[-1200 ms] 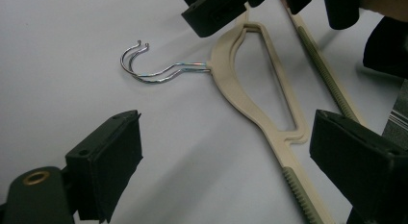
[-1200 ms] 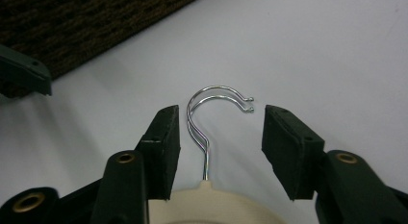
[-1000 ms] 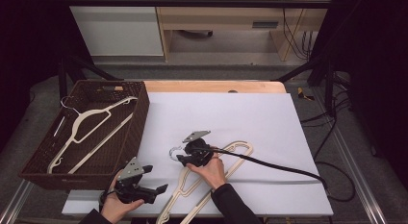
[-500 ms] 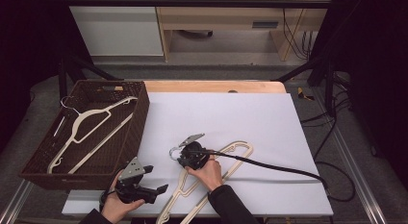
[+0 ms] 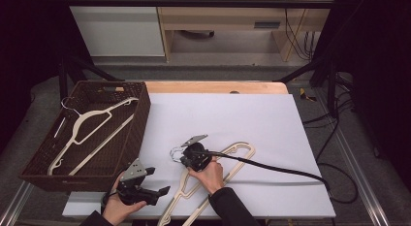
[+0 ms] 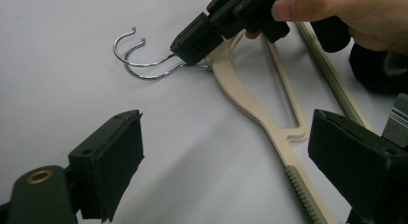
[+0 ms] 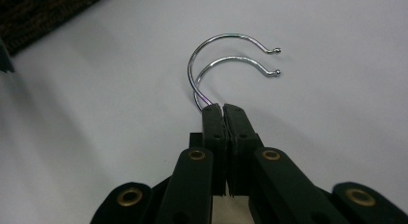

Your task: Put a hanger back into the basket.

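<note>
With one hanger (image 5: 92,134) already in the basket (image 5: 43,170) at left, our right claw (image 7: 223,108) has just clenched on the hook (image 7: 226,58) of the stacked hangers (image 5: 228,158) lying low at the desk's (image 5: 271,119) centre, left claw (image 5: 157,192) released nearby, lifting and moving remaining.

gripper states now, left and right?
Left gripper: open, holding nothing.
Right gripper: closed on the metal hooks of the stacked hangers.
</note>
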The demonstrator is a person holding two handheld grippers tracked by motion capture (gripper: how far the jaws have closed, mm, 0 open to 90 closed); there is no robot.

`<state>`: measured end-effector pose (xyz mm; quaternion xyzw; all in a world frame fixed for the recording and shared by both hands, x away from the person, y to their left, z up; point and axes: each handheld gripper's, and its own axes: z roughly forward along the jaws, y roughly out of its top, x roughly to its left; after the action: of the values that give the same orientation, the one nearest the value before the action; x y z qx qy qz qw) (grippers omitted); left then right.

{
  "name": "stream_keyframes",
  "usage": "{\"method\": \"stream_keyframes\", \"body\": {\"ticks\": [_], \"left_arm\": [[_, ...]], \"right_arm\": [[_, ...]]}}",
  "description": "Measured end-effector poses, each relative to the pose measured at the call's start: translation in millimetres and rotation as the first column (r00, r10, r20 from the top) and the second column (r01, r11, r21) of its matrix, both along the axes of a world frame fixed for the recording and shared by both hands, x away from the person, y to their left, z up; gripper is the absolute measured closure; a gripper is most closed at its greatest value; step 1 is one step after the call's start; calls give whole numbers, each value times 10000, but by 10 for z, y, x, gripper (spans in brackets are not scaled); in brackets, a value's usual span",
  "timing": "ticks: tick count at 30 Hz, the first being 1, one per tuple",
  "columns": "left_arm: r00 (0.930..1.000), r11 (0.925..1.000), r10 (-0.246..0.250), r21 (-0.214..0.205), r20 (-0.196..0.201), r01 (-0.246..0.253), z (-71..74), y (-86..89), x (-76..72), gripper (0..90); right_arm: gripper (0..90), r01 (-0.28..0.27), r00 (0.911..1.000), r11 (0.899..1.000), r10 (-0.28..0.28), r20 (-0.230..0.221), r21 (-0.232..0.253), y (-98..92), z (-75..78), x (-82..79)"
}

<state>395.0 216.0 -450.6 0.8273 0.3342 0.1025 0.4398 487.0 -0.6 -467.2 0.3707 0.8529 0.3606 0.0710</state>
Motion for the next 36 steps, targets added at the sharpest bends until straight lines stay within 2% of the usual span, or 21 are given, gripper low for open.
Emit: {"method": "stream_keyframes", "body": {"ticks": [4, 5, 7, 9, 12, 15, 16, 21, 24, 26, 31, 34, 36], "left_arm": [[9999, 9999, -92, -49, -59, 92, 16, -39, 8, 127], [9998, 9998, -155, -111, -107, 154, 22, -52, 14, 131], [9995, 9995, -235, -240, -226, 229, 37, -84, 31, 141], [9991, 9989, -285, -391, -327, 272, 48, -119, 53, 157], [9983, 9988, -403, -300, -429, 390, 83, -171, 84, 181], [9961, 9975, -539, -495, -700, 505, 116, -235, 118, 217], [9956, 9974, -605, -431, -716, 575, 121, -254, 130, 235], [9853, 9943, -1008, -485, -1379, 950, 130, -457, 218, 328], [9802, 9953, -944, -386, -1742, 890, 106, -555, 286, 381], [9751, 9950, -963, -466, -2000, 887, 87, -596, 322, 418], [9678, 9946, -1034, -339, -2297, 982, 60, -639, 338, 560], [9664, 9945, -1034, -398, -2351, 968, 61, -641, 335, 621], [9631, 9935, -1105, -554, -2454, 998, 63, -641, 337, 654]], "right_arm": [[890, -135, 9990, 9998, 128, 439, 161, -40, 105, -44], [891, -58, 9992, 9998, 51, 403, 186, -42, 129, -59], [891, -259, 9974, 9994, 243, 685, 215, -66, 167, -78], [891, -186, 9970, 9994, 162, 751, 309, -73, 211, -115], [891, -359, 9940, 9987, 318, 1047, 374, -102, 261, -154], [892, -470, 9910, 9975, 399, 1277, 533, -130, 319, -197], [892, -498, 9904, 9971, 417, 1319, 584, -142, 347, -215], [891, -519, 9869, 9953, 386, 1567, 821, -179, 437, -273], [891, -664, 9840, 9943, 515, 1704, 832, -206, 469, -296], [891, -654, 9830, 9940, 490, 1767, 881, -213, 482, -312], [891, -778, 9805, 9926, 592, 1873, 934, -237, 515, -338], [890, -811, 9795, 9918, 610, 1919, 984, -247, 532, -347], [890, -837, 9793, 9916, 635, 1920, 988, -250, 541, -354]]}}
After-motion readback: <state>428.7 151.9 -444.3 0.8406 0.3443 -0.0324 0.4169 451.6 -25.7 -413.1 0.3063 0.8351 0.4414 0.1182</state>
